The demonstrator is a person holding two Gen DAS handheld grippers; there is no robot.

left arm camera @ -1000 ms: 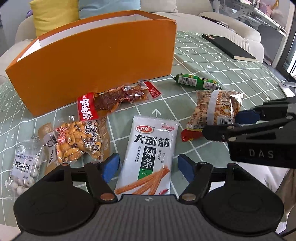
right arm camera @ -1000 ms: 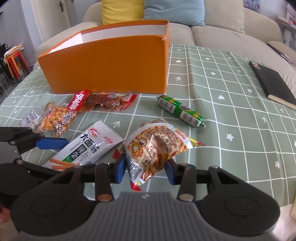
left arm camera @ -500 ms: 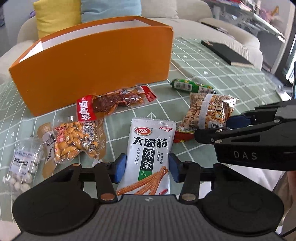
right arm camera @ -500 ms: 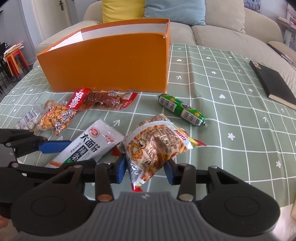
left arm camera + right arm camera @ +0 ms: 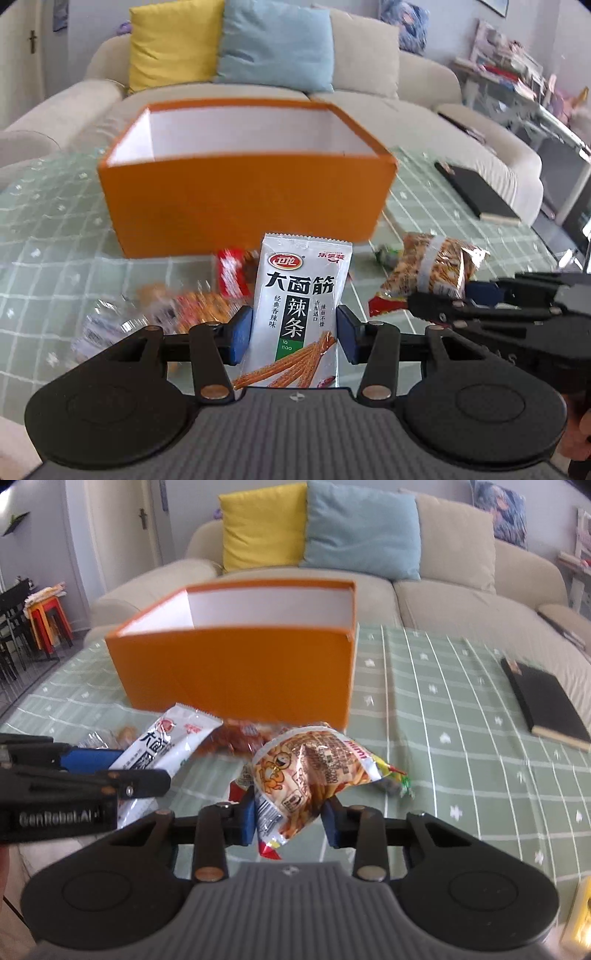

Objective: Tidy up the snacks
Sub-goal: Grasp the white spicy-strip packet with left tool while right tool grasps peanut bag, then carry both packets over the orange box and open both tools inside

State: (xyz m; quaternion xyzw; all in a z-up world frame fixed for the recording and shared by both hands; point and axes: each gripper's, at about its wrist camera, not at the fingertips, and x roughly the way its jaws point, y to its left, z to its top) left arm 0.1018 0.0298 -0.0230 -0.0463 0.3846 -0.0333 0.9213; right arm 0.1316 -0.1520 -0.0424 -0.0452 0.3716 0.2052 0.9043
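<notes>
- Left gripper (image 5: 294, 336): blue pads pinch the lower half of the white spicy-strip packet (image 5: 300, 310) from both sides. Packet stands upright between the fingers, top edge in front of the orange box's near wall, clear of the tablecloth.
- Same packet in the right wrist view (image 5: 166, 746): it slants up toward the box from the left gripper (image 5: 92, 760), which sits at the left edge of that view.
- Right gripper (image 5: 288, 814): pads closed on the lower part of the orange cartoon snack bag (image 5: 310, 771). Bag is crumpled and tilted, its red-yellow tail hanging below the pads.
- In the left wrist view the snack bag (image 5: 436, 269) sits at the tip of the right gripper (image 5: 476, 295), to the right of the white packet, off the table.
- Orange box (image 5: 243, 206): open top, white inside, stands on the green checked tablecloth (image 5: 48, 258) beyond both held packets. No contents visible from these angles.
- On the cloth between grippers and box, blurred: a red-labelled packet (image 5: 229, 273), an orange nut bag (image 5: 192, 306), a clear bag of pale balls (image 5: 99, 325). A green wrapper (image 5: 388, 254) peeks out behind the snack bag.
- Black notebook (image 5: 543, 701) lies well to the right on the cloth, apart from the snacks.
- Beige sofa (image 5: 454, 602) behind the table carries a yellow cushion (image 5: 262, 524) and a blue cushion (image 5: 362, 528) side by side.
</notes>
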